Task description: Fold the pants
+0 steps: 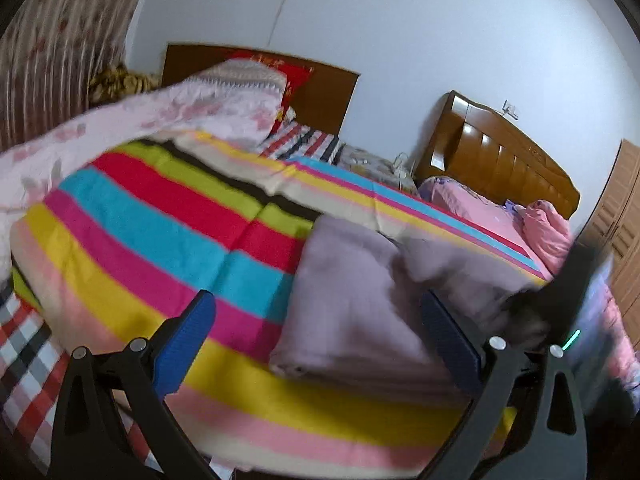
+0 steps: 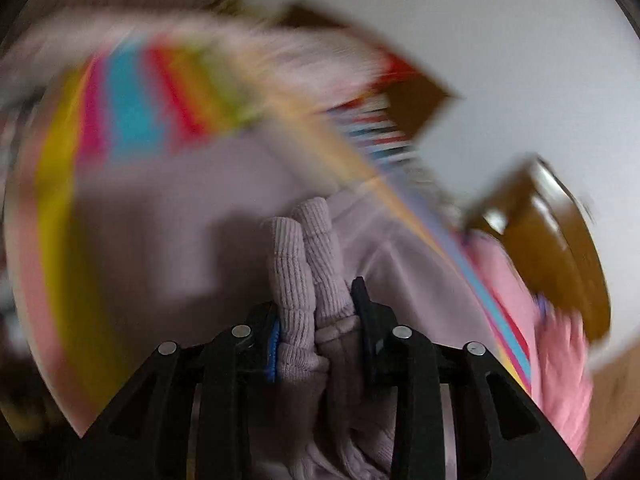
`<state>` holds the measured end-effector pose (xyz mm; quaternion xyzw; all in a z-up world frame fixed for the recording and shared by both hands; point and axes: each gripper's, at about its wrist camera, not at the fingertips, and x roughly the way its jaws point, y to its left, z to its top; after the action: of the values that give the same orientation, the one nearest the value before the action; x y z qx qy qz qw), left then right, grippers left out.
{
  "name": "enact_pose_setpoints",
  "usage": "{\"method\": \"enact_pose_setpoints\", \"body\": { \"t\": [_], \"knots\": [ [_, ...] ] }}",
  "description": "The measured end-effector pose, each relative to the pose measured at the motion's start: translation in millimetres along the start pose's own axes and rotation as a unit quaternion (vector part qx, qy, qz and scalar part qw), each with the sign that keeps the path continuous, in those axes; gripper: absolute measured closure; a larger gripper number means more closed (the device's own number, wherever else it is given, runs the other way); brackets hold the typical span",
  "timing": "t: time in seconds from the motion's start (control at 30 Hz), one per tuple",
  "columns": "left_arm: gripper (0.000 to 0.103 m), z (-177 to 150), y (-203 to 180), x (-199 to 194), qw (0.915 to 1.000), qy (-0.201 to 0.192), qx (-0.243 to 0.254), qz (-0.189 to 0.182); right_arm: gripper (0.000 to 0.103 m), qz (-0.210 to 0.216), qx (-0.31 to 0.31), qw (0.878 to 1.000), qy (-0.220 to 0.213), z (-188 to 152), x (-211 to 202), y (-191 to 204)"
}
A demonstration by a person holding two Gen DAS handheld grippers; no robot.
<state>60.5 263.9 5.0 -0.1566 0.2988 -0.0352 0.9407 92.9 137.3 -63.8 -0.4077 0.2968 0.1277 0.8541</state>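
Lilac pants [image 1: 352,288] lie folded on the striped bed sheet [image 1: 160,216], right of the middle in the left wrist view. My left gripper [image 1: 320,324] hangs over the near edge of the bed, open, its blue pads [image 1: 192,336] wide apart and touching nothing. In the blurred right wrist view my right gripper [image 2: 316,300] is shut on the two ribbed cuffs [image 2: 304,264] of the pants, which stick up side by side between the fingers. The rest of the pants [image 2: 180,208] spreads out beyond them. A dark blurred shape with a green light [image 1: 572,296] sits at the pants' right end.
A pale pink floral quilt [image 1: 160,120] is heaped at the back left of the bed. A second bed with a wooden headboard [image 1: 500,160] and pink bedding [image 1: 548,232] stands to the right. Checked cloth [image 1: 24,340] shows at the lower left, a wooden wardrobe [image 1: 620,220] at the far right.
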Motion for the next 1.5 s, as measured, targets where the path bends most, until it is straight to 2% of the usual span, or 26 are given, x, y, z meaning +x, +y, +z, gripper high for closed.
{"method": "enact_pose_setpoints", "body": {
  "t": [0.07, 0.13, 0.2, 0.23, 0.3, 0.33, 0.37, 0.53, 0.57, 0.63, 0.67, 0.7, 0.83, 0.97, 1.0, 1.07, 1.1, 1.17, 1.2, 1.3, 1.33, 1.37, 1.4, 1.43, 1.47, 1.5],
  "knots": [
    [0.002, -3.7, 9.0, 3.5, 0.9992, 0.026, -0.007, -0.028, 0.071, -0.069, -0.029, 0.997, -0.035, -6.4, -5.7, 22.3],
    [0.002, -4.1, 14.9, 11.7, 0.9959, 0.051, -0.020, -0.072, 0.073, -0.074, -0.018, 0.996, -0.050, -10.8, -11.3, 17.5],
    [0.002, 2.8, 18.4, 33.2, 0.9814, 0.088, -0.062, -0.159, 0.073, -0.099, -0.032, 0.992, -0.071, -17.6, -15.7, 17.5],
    [0.002, 6.7, 17.9, 43.4, 0.9714, 0.103, -0.081, -0.198, 0.073, -0.108, -0.033, 0.990, -0.079, -20.5, -18.3, 17.2],
    [0.002, 19.2, 6.2, 73.3, 0.9369, 0.147, -0.108, -0.298, 0.074, -0.117, -0.014, 0.988, -0.103, -26.4, -27.1, 14.2],
    [0.002, 22.3, 1.4, 83.1, 0.9266, 0.163, -0.111, -0.320, 0.074, -0.119, -0.005, 0.987, -0.112, -27.1, -30.8, 8.4],
    [0.002, 26.4, -9.0, 101.5, 0.9090, 0.196, -0.117, -0.349, 0.074, -0.122, 0.004, 0.985, -0.121, -29.5, -34.8, 5.5],
    [0.002, 29.6, -60.3, 168.3, 0.8586, 0.316, -0.100, -0.391, 0.074, -0.124, 0.011, 0.983, -0.132, -33.4, -41.5, 0.8],
    [0.002, 29.1, -66.6, 179.2, 0.8555, 0.330, -0.103, -0.386, 0.074, -0.125, 0.008, 0.983, -0.132, -32.1, -41.5, 1.4],
    [0.003, 31.1, -75.2, 195.3, 0.8552, 0.338, -0.102, -0.379, 0.067, -0.116, -0.002, 0.985, -0.126, -31.9, -40.4, 2.8],
    [0.007, 30.9, -77.9, 199.4, 0.8593, 0.339, -0.100, -0.370, 0.053, -0.106, -0.010, 0.987, -0.120, -33.7, -40.0, 4.2],
    [0.015, 30.9, -78.7, 202.3, 0.8649, 0.341, -0.099, -0.355, 0.045, -0.099, -0.020, 0.988, -0.113, -36.2, -41.4, 4.7],
    [0.037, 26.2, -75.0, 206.3, 0.8808, 0.342, -0.086, -0.316, 0.042, -0.062, 0.016, 0.988, -0.137, -58.4, -79.8, -22.0],
    [0.036, 20.6, -75.1, 210.4, 0.8796, 0.342, -0.092, -0.318, 0.039, -0.021, 0.172, 0.971, -0.163, -110.7, -123.5, -92.5],
    [0.031, 21.0, -77.3, 211.3, 0.8790, 0.343, -0.091, -0.319, 0.037, -0.009, 0.234, 0.960, -0.154, -135.9, -128.0, -117.8],
    [0.022, 19.9, -81.6, 211.2, 0.8775, 0.343, -0.086, -0.324, 0.019, 0.006, 0.298, 0.947, -0.123, -171.7, -124.8, -140.5],
    [0.016, 18.1, -86.3, 210.9, 0.8777, 0.344, -0.081, -0.324, 0.019, 0.020, 0.330, 0.939, -0.093, -192.0, -117.7, -148.8],
    [0.007, 15.6, -94.9, 208.9, 0.8785, 0.347, -0.066, -0.322, 0.019, 0.042, 0.372, 0.926, -0.042, -218.5, -104.7, -153.6],
    [0.002, 13.7, -101.2, 208.9, 0.8791, 0.348, -0.058, -0.320, 0.019, 0.051, 0.380, 0.923, -0.037, -227.3, -104.6, -148.1],
    [0.004, 12.7, -106.1, 203.7, 0.8888, 0.348, -0.049, -0.294, 0.020, 0.052, 0.370, 0.927, -0.026, -222.4, -90.9, -139.3],
    [0.007, 12.2, -107.6, 203.8, 0.8930, 0.346, -0.047, -0.284, 0.020, 0.049, 0.366, 0.929, -0.026, -206.6, -87.2, -133.4],
    [0.024, 11.9, -107.9, 202.3, 0.9022, 0.342, -0.035, -0.261, 0.020, 0.047, 0.364, 0.930, -0.023, -200.3, -82.5, -133.2],
    [0.049, 12.0, -107.8, 201.2, 0.9105, 0.340, -0.022, -0.235, 0.020, 0.045, 0.364, 0.930, -0.019, -187.9, -68.6, -131.8],
    [0.063, 12.3, -106.5, 201.6, 0.9121, 0.339, -0.020, -0.230, 0.020, 0.042, 0.365, 0.930, -0.017, -182.8, -62.5, -130.7],
    [0.068, 13.9, -106.2, 197.8, 0.9122, 0.334, -0.023, -0.236, 0.020, 0.038, 0.365, 0.930, -0.014, -187.4, -58.6, -125.4],
    [0.076, 18.1, -110.9, 188.7, 0.9207, 0.319, -0.006, -0.225, 0.020, 0.035, 0.360, 0.932, -0.004, -182.7, -50.6, -120.9]
  ]
}}
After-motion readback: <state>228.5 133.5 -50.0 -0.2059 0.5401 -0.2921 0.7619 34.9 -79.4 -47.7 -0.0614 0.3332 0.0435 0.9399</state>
